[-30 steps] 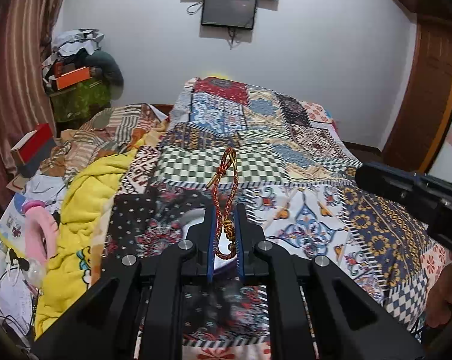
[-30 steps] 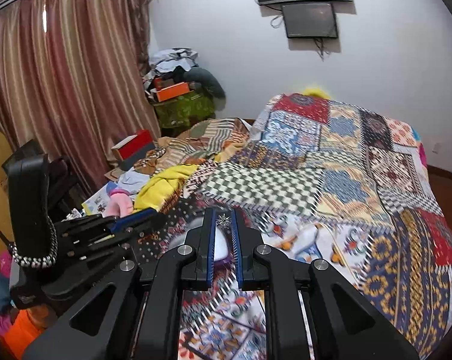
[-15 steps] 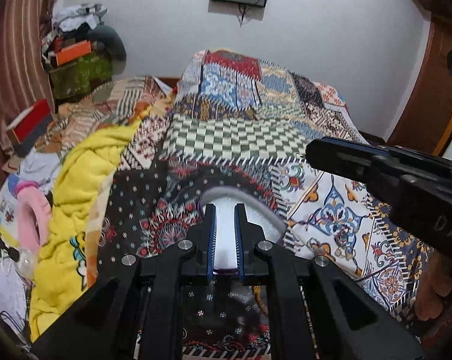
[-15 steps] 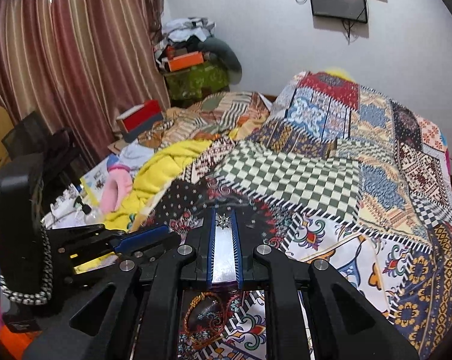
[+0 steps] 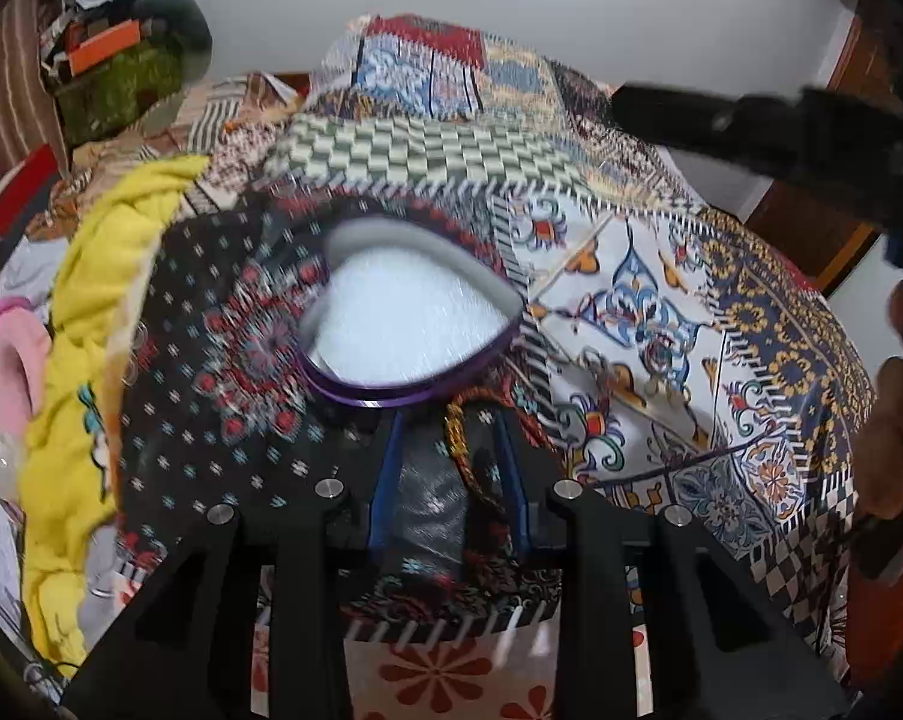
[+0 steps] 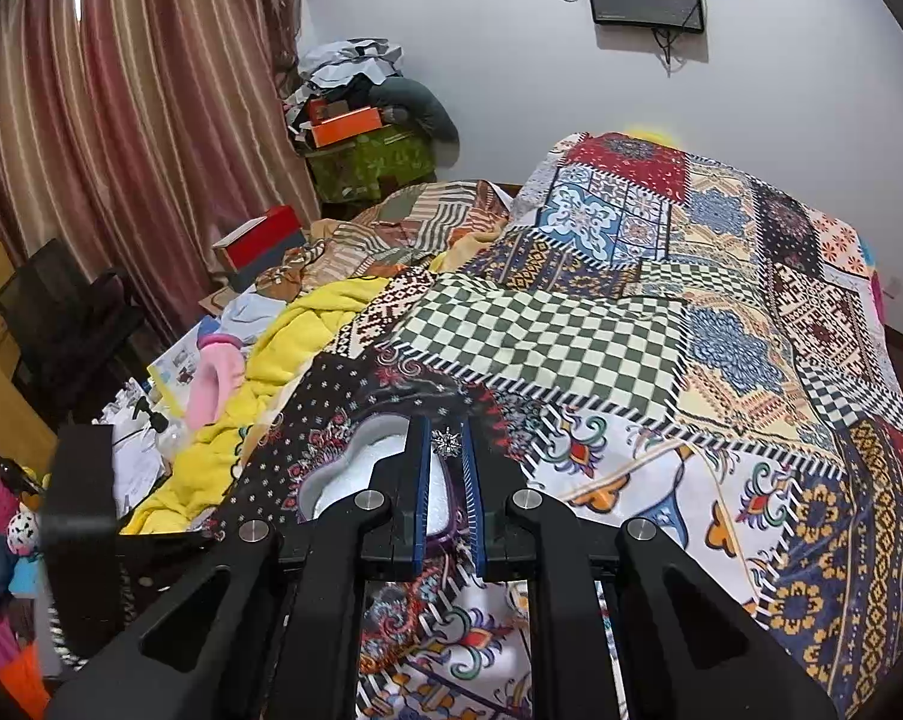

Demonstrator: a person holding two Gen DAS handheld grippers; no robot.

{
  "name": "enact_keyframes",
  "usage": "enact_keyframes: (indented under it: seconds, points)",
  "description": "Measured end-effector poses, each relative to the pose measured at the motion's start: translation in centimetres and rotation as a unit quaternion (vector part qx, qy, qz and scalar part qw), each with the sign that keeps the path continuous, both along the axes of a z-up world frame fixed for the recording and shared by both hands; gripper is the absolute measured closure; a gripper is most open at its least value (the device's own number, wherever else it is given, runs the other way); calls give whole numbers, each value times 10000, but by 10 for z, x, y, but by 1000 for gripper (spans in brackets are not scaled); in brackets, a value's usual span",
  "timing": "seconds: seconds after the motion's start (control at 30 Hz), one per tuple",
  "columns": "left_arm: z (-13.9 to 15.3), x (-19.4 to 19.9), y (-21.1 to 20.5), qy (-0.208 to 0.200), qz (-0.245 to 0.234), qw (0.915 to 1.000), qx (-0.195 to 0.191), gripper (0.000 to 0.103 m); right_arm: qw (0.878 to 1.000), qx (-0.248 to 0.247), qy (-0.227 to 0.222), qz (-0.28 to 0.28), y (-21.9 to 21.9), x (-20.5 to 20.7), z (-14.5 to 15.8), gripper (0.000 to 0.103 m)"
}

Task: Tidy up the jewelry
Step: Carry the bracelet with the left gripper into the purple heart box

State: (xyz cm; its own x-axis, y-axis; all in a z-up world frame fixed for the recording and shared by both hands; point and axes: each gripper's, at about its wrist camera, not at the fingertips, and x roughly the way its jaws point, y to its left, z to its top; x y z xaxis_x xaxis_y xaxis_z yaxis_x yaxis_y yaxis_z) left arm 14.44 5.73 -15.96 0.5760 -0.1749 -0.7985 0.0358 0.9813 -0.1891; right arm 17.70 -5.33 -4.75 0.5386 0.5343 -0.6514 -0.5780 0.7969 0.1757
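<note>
The white-lined, purple-rimmed heart-shaped box [image 5: 409, 324] lies open on the patchwork bedspread [image 5: 661, 312], directly ahead of the left hand-held gripper [image 5: 451, 468] and just past its fingertips. That gripper's fingers stand apart, and the red-and-gold braided cord bracelet [image 5: 460, 450] hangs between them, its long axis running roughly along the fingers toward the box; whether it touches either finger I cannot tell through the blur. The right hand-held gripper [image 6: 448, 468] is clamped on a small silver star-shaped piece [image 6: 447, 441], with the box below and slightly left of its tips. Both are close; the left looks nearer and squarely lined up.
</note>
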Motion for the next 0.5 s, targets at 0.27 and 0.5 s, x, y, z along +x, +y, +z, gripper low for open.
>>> enact_keyframes:
  seconds: [0.27,0.5]
  points:
    - [-18,5,-10,132,-16,9999,109,93,10000,-72,27,14,-5,-5,-1,93]
    - [6,-6,-4,-176,-33,9998,31,99,9999,-61,-40,89,1,-7,4,93]
